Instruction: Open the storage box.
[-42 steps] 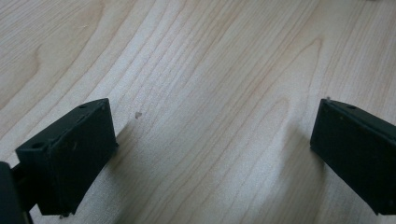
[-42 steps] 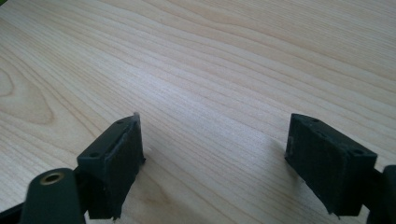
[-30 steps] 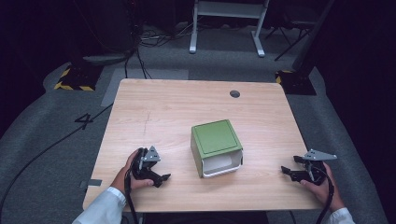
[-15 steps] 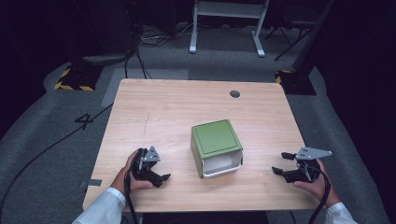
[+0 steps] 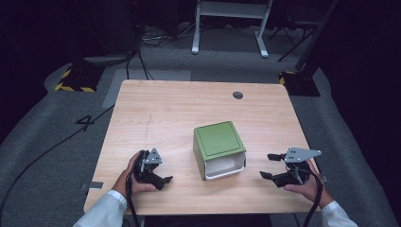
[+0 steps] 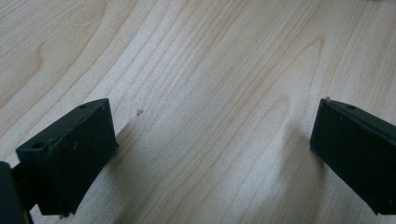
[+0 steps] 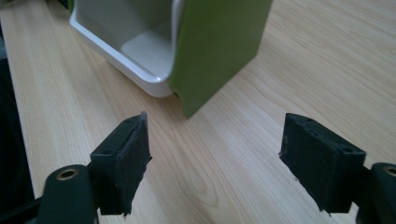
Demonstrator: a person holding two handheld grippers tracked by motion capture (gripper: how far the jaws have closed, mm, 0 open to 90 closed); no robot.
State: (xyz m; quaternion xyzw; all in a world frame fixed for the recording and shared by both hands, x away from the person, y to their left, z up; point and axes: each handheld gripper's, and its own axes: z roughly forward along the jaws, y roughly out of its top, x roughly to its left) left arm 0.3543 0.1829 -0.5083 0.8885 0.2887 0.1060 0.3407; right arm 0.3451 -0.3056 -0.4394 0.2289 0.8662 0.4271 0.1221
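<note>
Green box (image 5: 219,140) sits on the wooden bench (image 5: 165,109), a little toward the person's side of the middle. It has a green top and green sides, and a white bin (image 5: 225,169) set in its front, open toward the person. In the right gripper view the box (image 7: 219,46) stands just ahead of the jaws, with the white bin (image 7: 126,42) at its left, resting flat on the wood.

On the high view the left gripper (image 5: 161,176) lies low over the bench near the front edge, left of the box and apart from it, held in the person's left hand (image 5: 130,177). Its jaws stand wide apart with bare wood between them, as the left gripper view shows.

The right gripper (image 5: 269,165) is held by the right hand (image 5: 302,184) near the front right of the bench, pointing toward the box and apart from it. Its jaws are also spread wide, with nothing between them. A grey three-cornered plate (image 5: 299,154) rides on top of it.

A small dark round hole (image 5: 238,95) marks the far side of the bench.
</note>
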